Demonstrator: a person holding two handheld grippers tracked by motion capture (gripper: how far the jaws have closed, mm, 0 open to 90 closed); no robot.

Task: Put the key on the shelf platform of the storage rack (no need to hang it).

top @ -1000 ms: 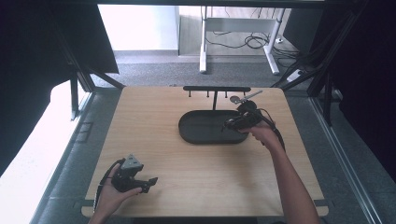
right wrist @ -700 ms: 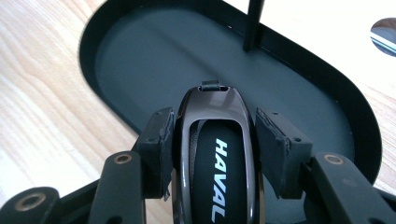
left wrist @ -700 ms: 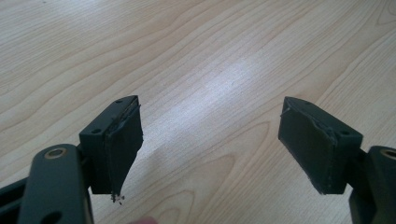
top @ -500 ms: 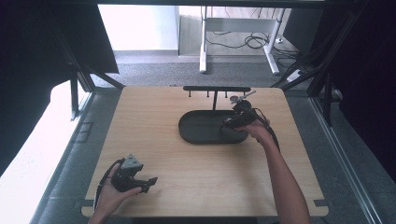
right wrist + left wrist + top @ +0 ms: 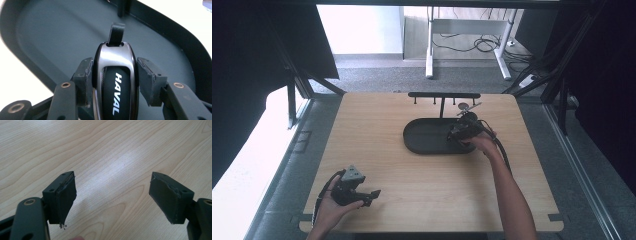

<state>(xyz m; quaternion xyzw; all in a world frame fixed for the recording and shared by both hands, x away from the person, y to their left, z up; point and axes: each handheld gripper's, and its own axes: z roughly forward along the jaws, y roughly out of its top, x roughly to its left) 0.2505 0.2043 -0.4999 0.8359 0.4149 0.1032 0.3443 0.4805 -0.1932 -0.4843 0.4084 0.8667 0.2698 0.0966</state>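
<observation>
Though over tray (image 5: 50, 37), fob (image 5: 115, 82) between right tool (image 5: 113, 75) pads

Lab/office w/ grey carpet (image 5: 377, 75), desk legs (image 5: 430, 45), floor cables (image 5: 472, 44), black frame rig (image 5: 294, 75).

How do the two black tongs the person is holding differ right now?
The left tongs stand wide open with nothing between them, while the right tongs are shut on a glossy black car key fob marked HAVAL. The left tongs rest low over the bare pale wooden table near its front edge; the right tongs reach into the dark oval tray farther back. Both have the same black two-jaw build, each held in one hand.
</observation>
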